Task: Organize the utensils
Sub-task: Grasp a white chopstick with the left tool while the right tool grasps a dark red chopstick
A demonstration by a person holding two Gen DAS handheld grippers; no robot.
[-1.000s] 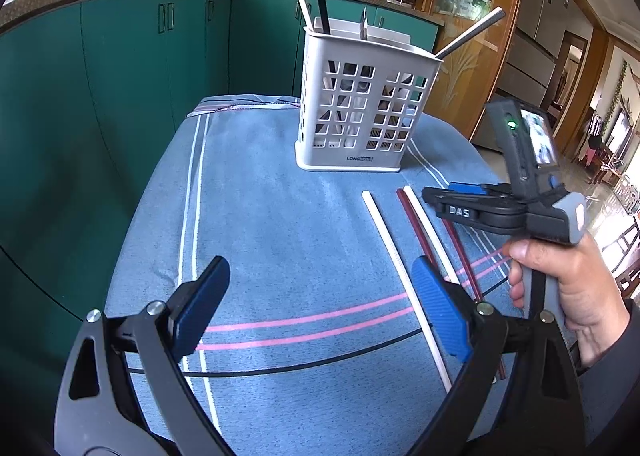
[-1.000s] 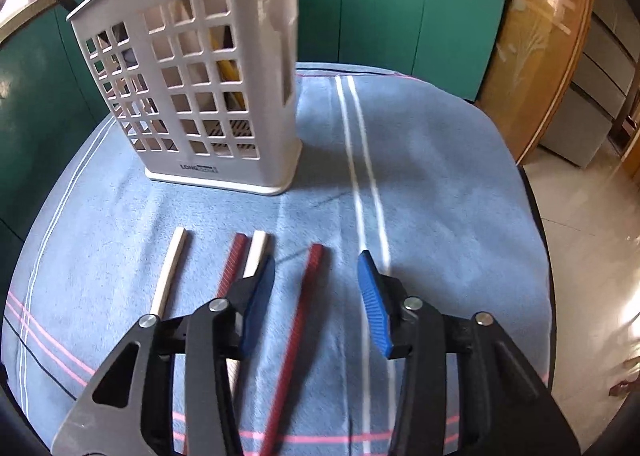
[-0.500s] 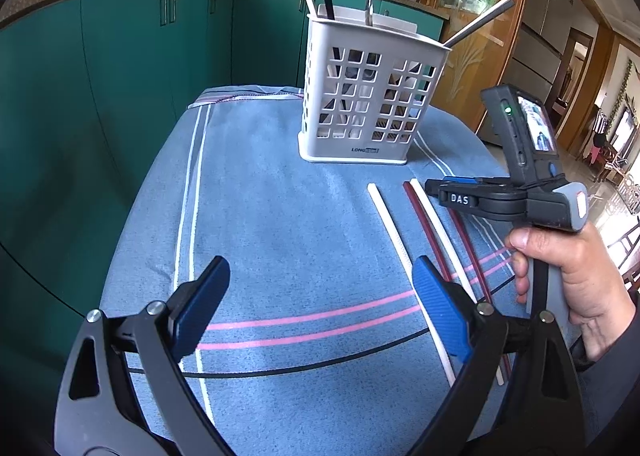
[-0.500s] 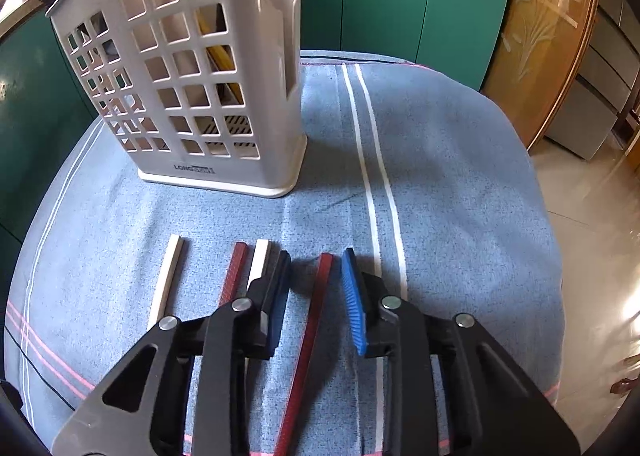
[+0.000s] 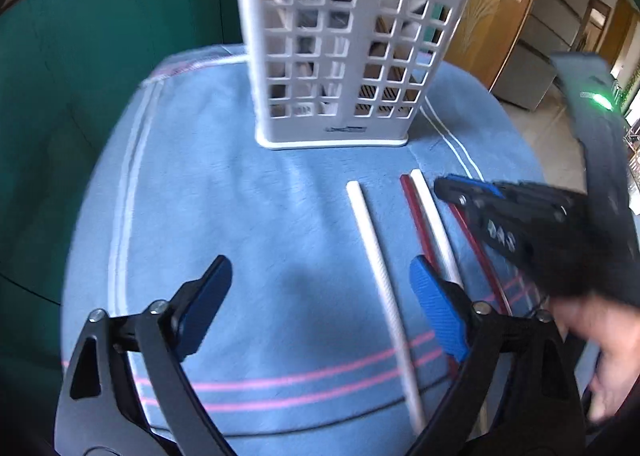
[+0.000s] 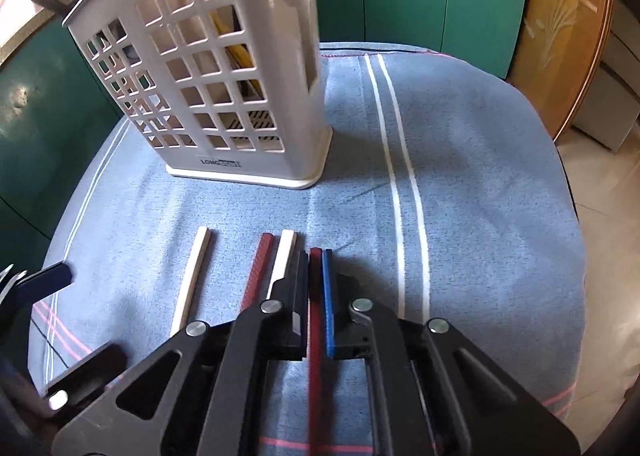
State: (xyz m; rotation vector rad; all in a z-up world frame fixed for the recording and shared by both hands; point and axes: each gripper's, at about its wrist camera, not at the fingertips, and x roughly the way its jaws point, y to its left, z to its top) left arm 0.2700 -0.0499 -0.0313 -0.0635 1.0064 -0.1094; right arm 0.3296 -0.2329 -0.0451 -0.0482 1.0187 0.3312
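Right tool (image 6: 318, 280) has just closed, clamped on the rightmost dark-red plastic chopstick (image 6: 315, 340) lying on the blue-clothed tabletop (image 6: 460, 184), near the white slotted plastic utensil basket (image 6: 224, 96). Left tool (image 5: 320, 296) jaws apart, empty.

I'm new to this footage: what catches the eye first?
The tall white utensil basket stands at the far middle of the blue striped cloth. Nearer, the right gripper is shut on a dark red chopstick; beside it lie white chopsticks, with the left gripper open over one.
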